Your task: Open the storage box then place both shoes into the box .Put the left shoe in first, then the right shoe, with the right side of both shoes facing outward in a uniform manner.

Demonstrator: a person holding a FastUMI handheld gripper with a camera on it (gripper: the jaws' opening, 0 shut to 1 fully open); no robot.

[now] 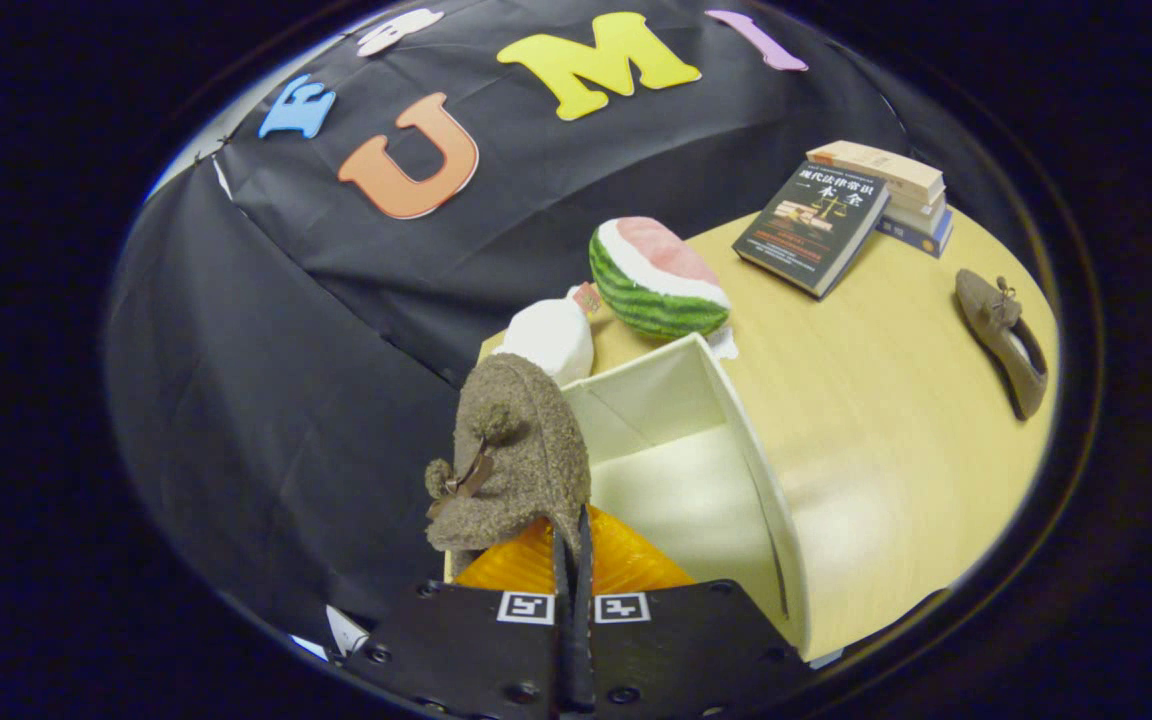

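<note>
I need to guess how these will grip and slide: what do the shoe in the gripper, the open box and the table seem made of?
The shoe, pinched in the gripper, looks like fuzzy brown fleece or suede: nubbly, matte, with a small bow. The box seems thin cream plastic or coated board: smooth, slightly glossy walls. The table looks like pale wood laminate, with faint grain and a soft sheen.

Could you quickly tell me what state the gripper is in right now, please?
Gripper: fingers closed on the edge of the fuzzy brown shoe, held beside the open storage box.
</note>
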